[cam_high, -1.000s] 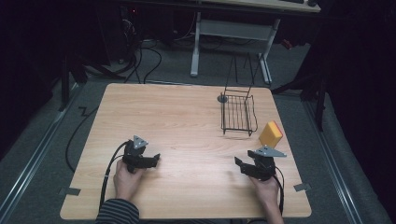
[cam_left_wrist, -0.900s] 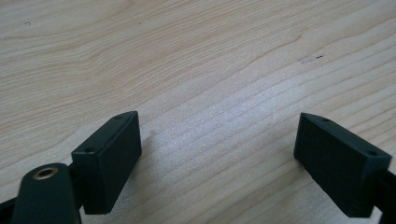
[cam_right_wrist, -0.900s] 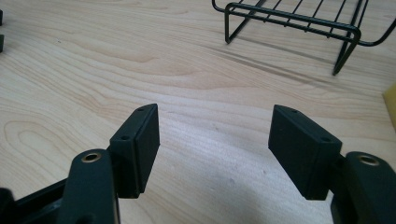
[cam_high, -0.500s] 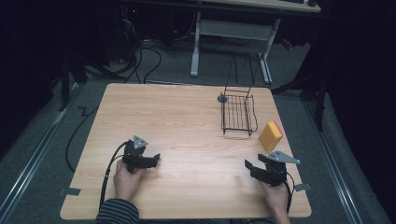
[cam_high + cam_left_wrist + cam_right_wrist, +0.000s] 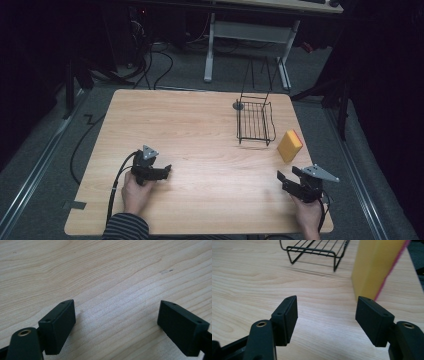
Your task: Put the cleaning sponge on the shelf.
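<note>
Partly cropped, yellow sponge (image 5: 375, 267) stands beyond right gripper (image 5: 327, 320)

a light wood table (image 5: 200, 135) stands on grey carpet. on its far right part sits a black wire rack (image 5: 255, 121), empty, with a small dark round disc (image 5: 238, 105) touching its far left corner. just beside the rack, nearer the right edge, lies a yellow sponge (image 5: 289, 145). behind the table, a white desk frame (image 5: 247, 35) and black cables (image 5: 155, 60) on the floor.
</note>
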Demonstrator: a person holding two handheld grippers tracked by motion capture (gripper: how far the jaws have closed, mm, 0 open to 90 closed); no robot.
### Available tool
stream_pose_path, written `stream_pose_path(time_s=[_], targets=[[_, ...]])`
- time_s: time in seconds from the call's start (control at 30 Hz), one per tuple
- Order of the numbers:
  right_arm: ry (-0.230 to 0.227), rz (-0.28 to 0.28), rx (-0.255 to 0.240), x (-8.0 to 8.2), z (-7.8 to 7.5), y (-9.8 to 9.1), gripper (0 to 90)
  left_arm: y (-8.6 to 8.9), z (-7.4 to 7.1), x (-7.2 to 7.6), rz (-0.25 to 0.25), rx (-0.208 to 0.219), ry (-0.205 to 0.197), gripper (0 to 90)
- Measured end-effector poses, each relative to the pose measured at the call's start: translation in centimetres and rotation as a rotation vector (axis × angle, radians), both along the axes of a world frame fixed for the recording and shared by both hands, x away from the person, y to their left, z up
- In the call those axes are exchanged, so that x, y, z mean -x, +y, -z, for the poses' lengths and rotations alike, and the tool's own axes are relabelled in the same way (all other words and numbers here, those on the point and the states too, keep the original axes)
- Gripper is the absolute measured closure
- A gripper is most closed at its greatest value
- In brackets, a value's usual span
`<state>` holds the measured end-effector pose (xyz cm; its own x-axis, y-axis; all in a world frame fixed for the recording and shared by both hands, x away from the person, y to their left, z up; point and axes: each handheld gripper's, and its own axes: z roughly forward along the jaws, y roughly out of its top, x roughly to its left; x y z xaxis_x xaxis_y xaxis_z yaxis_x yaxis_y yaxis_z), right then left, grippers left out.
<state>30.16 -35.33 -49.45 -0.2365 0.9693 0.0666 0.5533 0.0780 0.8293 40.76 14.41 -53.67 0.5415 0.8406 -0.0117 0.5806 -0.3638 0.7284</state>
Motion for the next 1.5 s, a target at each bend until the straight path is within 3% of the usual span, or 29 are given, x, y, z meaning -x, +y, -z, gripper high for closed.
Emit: stream_pose_path(time_s=[0.27, 0.47, 0.57, 0.73, 1.17, 1.5], targets=[[-0.014, 0.054, 0.008, -0.2, -0.4, -1.5, 34.7, 0.0, 0.0, 0.0, 0.0, 0.0, 0.0, 15.6], [-0.021, 0.089, 0.005, -1.3, -0.6, -2.3, 34.4, 0.0, 0.0, 0.0, 0.0, 0.0, 0.0, 15.6], [-0.034, 0.107, 0.026, -1.9, -0.9, -2.6, 34.3, 0.0, 0.0, 0.0, 0.0, 0.0, 0.0, 15.6], [-0.039, 0.143, 0.001, -2.8, -1.2, -3.5, 34.7, 0.0, 0.0, 0.0, -0.001, 0.002, 0.001, 15.6], [-0.026, 0.126, 0.005, -5.9, -2.0, -3.2, 35.3, 0.0, 0.0, 0.0, 0.0, 0.0, 0.0, 15.6], [0.002, 0.12, 0.007, -8.1, -0.8, -3.2, 41.2, 0.0, 0.0, 0.0, 0.0, -0.001, 0.0, 15.6]])
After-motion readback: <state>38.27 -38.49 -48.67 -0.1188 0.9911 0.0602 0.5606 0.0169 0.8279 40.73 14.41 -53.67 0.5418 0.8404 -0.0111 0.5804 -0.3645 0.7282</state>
